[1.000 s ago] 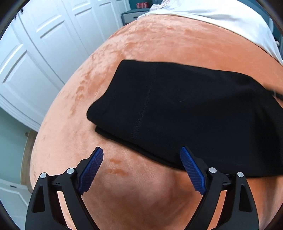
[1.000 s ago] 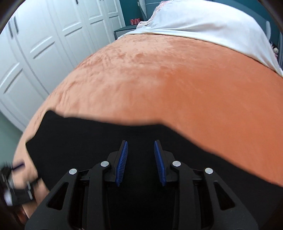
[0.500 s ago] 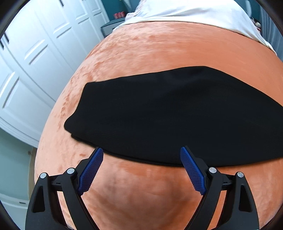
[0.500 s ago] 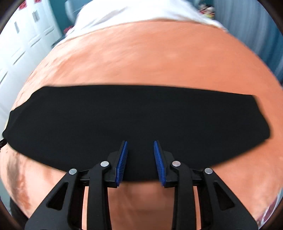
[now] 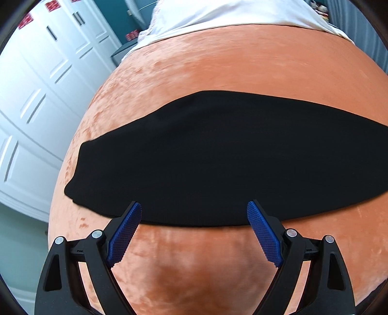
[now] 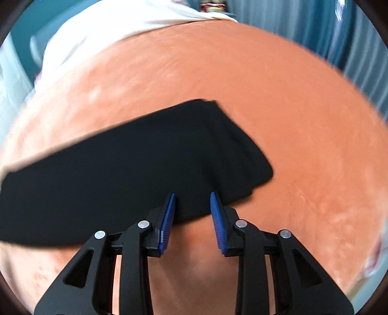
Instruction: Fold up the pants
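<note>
While the pants (image 5: 218, 157) lie flat as one long black strip across the orange blanket (image 5: 230, 67), their right end runs out of the left wrist view and their left end smears out of the right wrist view. The left gripper (image 5: 194, 232) hangs over the near hem with its jaws wide apart, holding nothing. The right gripper (image 6: 192, 220) sits above the right end of the pants; its jaws have just been closing, a narrow gap remains, and nothing is between them. Motion blur softens the right view. Whether the fabric is stacked in layers is hard to make out. A white sheet (image 5: 230, 17) lies far off.
</note>
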The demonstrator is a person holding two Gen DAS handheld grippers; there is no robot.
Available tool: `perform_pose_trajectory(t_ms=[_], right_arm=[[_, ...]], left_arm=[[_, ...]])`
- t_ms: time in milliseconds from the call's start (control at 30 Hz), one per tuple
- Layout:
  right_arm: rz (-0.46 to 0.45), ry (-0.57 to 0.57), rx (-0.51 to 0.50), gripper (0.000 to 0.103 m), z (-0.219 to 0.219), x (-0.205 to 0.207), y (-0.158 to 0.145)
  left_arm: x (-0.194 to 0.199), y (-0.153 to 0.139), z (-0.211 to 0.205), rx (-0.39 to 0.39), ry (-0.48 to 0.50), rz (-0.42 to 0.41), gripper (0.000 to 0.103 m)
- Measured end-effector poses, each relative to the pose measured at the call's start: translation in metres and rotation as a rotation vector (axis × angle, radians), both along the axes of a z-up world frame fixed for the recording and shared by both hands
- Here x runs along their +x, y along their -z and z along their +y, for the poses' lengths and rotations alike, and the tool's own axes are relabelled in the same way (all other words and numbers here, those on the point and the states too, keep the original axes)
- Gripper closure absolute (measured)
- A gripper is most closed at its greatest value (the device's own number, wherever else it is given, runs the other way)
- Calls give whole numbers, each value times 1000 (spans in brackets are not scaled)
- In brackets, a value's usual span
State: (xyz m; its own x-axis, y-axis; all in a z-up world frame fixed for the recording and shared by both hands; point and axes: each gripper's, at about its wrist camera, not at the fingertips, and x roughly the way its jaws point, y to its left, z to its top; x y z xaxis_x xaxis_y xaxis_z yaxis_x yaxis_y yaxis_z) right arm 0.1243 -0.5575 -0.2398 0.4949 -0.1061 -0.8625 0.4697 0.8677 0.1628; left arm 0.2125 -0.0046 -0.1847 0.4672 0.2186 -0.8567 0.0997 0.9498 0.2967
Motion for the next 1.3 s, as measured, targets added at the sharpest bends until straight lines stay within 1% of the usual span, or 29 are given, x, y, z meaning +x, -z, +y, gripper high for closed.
perform_pose_trajectory(t_ms=[33,67,100,167,200,233,333,367,400,500,533,567,600,633,667,700,733,767,800,867,933,1067,1133,1200,1233,1267,1300], right_arm=[[-13,48,8,89,-8,-2,-6],[-40,62,-8,88,-9,-1,-15],[-56,57,-20,85,-8,1,-20],[-60,6,-67,85,-3,14,-30],[-60,-1,-82,85,-9,19,-32],[-56,0,-92,85,-14,25,-31],[5,-15,-127,83,-28,38,-18],[33,-31,-109,82,-30,43,-10],[40,-37,-96,82,-35,41,-4],[26,-62,-55,74,-40,39,3],[18,-73,-30,66,-41,39,4],[8,-88,-6,56,-41,39,4],[2,-102,6,52,-39,37,3],[2,-123,-2,50,-36,37,3],[10,-144,-31,51,-32,37,4],[14,-159,-45,55,-30,38,3],[13,-178,-43,65,-28,38,3],[12,-174,-46,79,-28,38,1],[9,-173,-39,88,-30,37,0],[-5,-167,-27,95,-35,32,-8],[-7,-178,-68,96,-36,28,-16],[-44,-130,-96,96,-51,19,-33],[-22,-116,-111,96,-54,22,-28],[38,-128,-116,95,-50,31,-6],[66,-143,-146,92,-43,36,4],[62,-153,-180,88,-37,38,2],[49,-151,-179,82,-36,38,-3]], left_arm=[[0,0,-6,4,12,0,17],[0,1,-12,8,22,1,17],[-1,2,-14,10,28,3,17],[0,4,-24,12,44,9,17],[0,4,-27,15,50,9,17],[0,4,-32,19,59,6,17],[-2,1,-41,21,71,-3,17],[-2,0,-44,19,74,-3,16],[-1,0,-44,19,76,-3,17],[1,-1,-43,15,78,-5,17],[2,-1,-43,13,78,-4,17],[2,-1,-44,12,77,-3,17],[2,-1,-45,8,76,-2,17],[3,-1,-46,4,76,-1,17],[3,-1,-47,5,76,0,17],[3,-1,-48,6,77,1,16],[2,-1,-49,6,78,2,17],[2,-1,-50,7,79,3,17],[1,-1,-52,4,80,6,17],[0,-1,-54,3,86,9,17],[0,0,-56,10,96,9,17],[-1,1,-58,18,99,4,17],[0,1,-56,14,92,8,17],[0,3,-56,15,89,13,17],[0,4,-56,20,89,15,17],[-1,4,-56,24,88,16,17],[-1,4,-55,23,90,17,17]])
